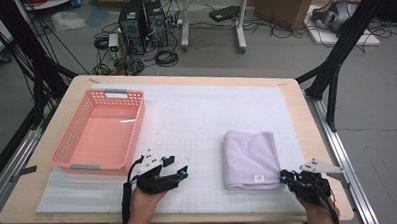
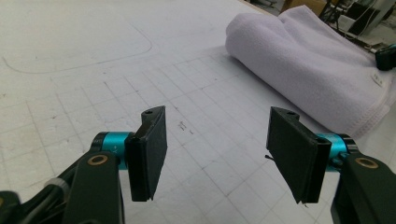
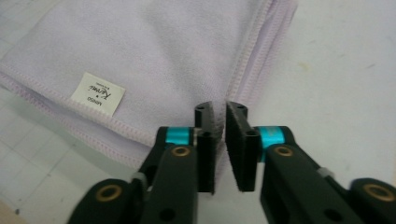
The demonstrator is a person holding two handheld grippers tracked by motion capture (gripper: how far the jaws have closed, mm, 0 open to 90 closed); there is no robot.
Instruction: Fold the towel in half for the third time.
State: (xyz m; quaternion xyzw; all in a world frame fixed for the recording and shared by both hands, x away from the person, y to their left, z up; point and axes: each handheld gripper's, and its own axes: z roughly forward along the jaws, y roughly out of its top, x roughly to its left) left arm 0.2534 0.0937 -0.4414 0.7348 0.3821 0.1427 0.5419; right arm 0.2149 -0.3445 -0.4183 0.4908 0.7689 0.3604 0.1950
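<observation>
Pink basket (image 1: 99,130) sits at table's (image 1: 307,138) left on the white gridded mat (image 1: 196,117), well apart from the work. Bare mat lies between left gripper (image 1: 181,171) and towel (image 1: 250,157).

Right gripper view shows a white label (image 3: 98,93) with small print and stitched hems; the high view gives the label as a speck. Left gripper view shows the towel's rolled fold, thick and rounded.

Towel: pale lilac, folded, right of mat centre, near the front edge.

Left gripper: jaws wide apart, holding nothing. Right gripper (image 3: 219,140): jaws nearly together, pinching the towel's near right corner edge.
</observation>
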